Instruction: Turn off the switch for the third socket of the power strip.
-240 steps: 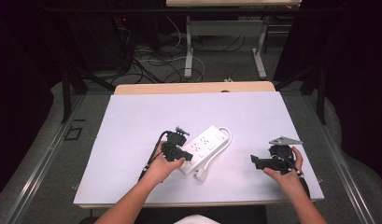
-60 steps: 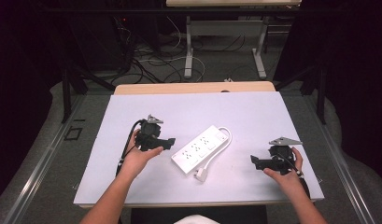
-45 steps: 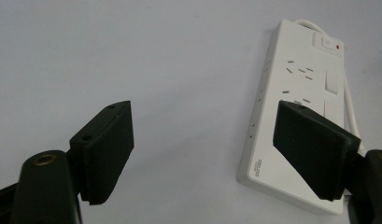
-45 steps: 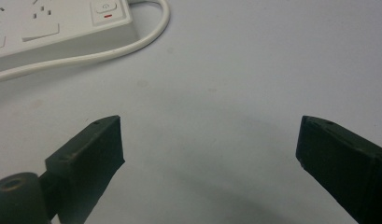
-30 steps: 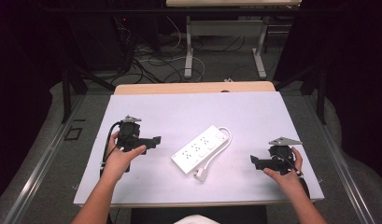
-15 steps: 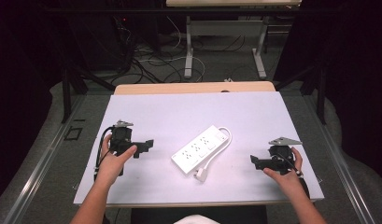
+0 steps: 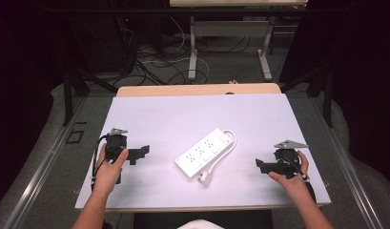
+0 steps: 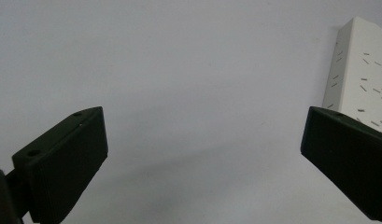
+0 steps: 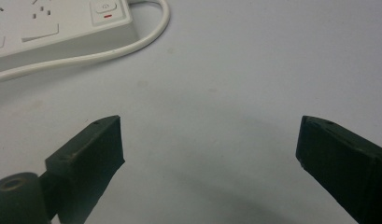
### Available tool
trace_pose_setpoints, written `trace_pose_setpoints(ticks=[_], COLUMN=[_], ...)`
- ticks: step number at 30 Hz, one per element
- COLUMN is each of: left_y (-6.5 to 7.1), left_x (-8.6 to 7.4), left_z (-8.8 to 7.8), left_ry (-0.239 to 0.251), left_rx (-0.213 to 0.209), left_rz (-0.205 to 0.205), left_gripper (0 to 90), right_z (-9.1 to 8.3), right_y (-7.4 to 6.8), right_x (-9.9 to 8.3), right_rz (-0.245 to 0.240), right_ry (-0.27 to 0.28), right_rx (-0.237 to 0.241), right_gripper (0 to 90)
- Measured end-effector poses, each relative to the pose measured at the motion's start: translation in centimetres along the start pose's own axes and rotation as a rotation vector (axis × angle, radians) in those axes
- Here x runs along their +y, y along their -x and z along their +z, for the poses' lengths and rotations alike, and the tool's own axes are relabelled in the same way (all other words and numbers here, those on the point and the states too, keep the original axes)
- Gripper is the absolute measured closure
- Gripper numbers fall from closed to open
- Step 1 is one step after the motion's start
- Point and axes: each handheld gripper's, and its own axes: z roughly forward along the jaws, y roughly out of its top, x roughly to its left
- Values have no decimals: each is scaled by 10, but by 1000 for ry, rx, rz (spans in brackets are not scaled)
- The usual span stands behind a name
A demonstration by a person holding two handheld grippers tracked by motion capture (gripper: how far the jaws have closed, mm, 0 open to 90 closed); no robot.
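A white desk (image 7: 183,114) carries everything here, its pale sheet covering a wooden top whose far edge shows as a tan strip. Beyond it on the floor lies a tangle of dark cables (image 7: 149,62) around the legs of another stand.

Near the middle of the desk, slightly right of centre, lies a white power strip (image 7: 204,151), set on a slant with its switch end pointing away and to the right. Its sockets face up and nothing is plugged into them, as far as the high view lets one judge. Its white cord (image 7: 216,160) loops round the switch end and runs back along the near side to a plug (image 7: 205,178) lying flat just beside the strip's near end.

The left gripper (image 7: 144,150) is held low over the desk well to the left of the strip, jaws wide apart with only bare desk between them. The right gripper (image 7: 259,164) sits to the right of the strip, near the desk's front edge, jaws likewise spread wide and holding nothing.
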Motion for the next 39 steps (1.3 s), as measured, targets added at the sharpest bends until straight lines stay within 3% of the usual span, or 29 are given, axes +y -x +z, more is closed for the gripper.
trace_pose_setpoints(ticks=[20, 31, 39], left_y=[-15, -19, -21], left_x=[-19, -25, -28], left_z=[7, 7, 9], left_ry=[-12, -5, -3], left_rx=[59, 64, 72], left_rz=[-5, -33, -31], left_gripper=[20, 30, 32], right_z=[0, 0, 0], right_y=[0, 1, 1], right_x=[-1, -1, -1], right_rz=[-4, -7, -9], right_ry=[-2, -3, -2], right_rx=[0, 0, 0], right_gripper=[68, 68, 68])
